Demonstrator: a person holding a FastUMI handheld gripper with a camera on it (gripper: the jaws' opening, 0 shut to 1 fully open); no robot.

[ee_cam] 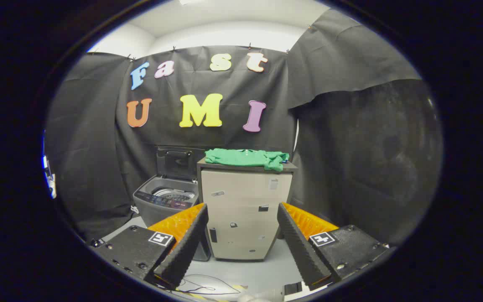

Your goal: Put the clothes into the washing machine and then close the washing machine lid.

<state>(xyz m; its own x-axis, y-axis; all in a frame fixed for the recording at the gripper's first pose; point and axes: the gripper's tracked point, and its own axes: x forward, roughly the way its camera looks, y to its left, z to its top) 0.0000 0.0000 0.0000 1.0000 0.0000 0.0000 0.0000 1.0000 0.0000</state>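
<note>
A green garment (246,158) lies folded on top of a beige cabinet (243,209), well beyond my fingers. Left of the cabinet stands a grey top-loading washing machine (164,201) with its dark lid (177,162) raised upright, showing the drum. My gripper (242,209) is open, its fingers spread wide with nothing between them, and the cabinet front shows in the gap.
Black cloth walls close in the booth behind and to both sides. A grey floor (245,274) runs from the fingers to the cabinet, with a thin cable lying on it near the fingers. The washing machine stands close against the cabinet's left side.
</note>
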